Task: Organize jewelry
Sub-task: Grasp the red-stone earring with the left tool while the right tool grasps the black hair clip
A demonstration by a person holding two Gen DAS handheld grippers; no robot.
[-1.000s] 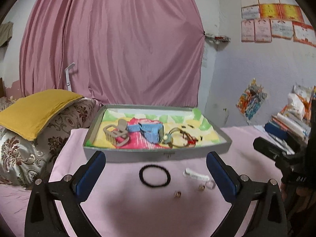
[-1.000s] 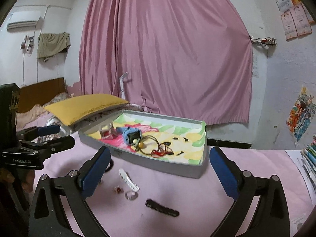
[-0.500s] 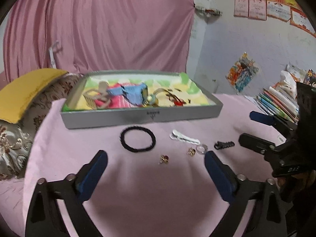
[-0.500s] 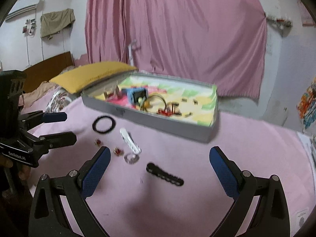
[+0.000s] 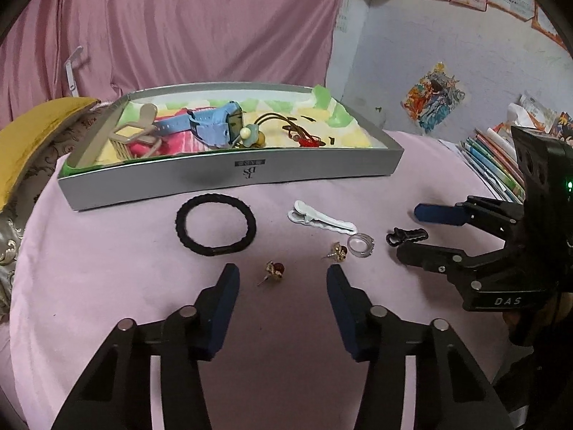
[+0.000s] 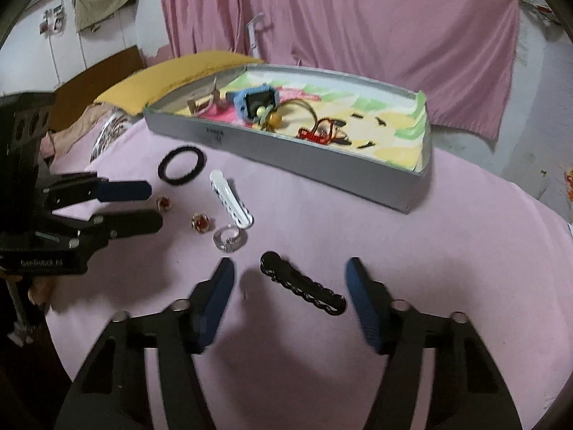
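Note:
Loose jewelry lies on the pink cloth in front of a grey tray (image 5: 229, 175) (image 6: 304, 161). My left gripper (image 5: 283, 274) (image 6: 154, 207) hangs low over a red-stone earring (image 5: 275, 270) (image 6: 163, 202). Its jaws are closing, with the earring between the tips and untouched. My right gripper (image 6: 290, 267) (image 5: 408, 233) straddles a black hair clip (image 6: 302, 283) (image 5: 406, 235). Those jaws are closing too, and the pads stand apart from the clip. Close by lie a second earring (image 5: 338, 251) (image 6: 200, 222), a clear ring (image 5: 360, 245) (image 6: 229, 238), a white clip (image 5: 322, 218) (image 6: 231, 199) and a black hair tie (image 5: 215, 225) (image 6: 182, 164).
The tray holds a blue watch (image 5: 215, 125), a beige claw clip (image 5: 132, 136), cords and small pins. A yellow pillow (image 5: 32, 132) lies left of the tray and stacked books (image 5: 494, 165) lie right of it. A pink curtain (image 5: 179, 25) hangs behind.
Both grippers have tipped downward and sunk toward the cloth, and their jaws have narrowed. The earring now sits between the left tips and the black clip between the right ones.

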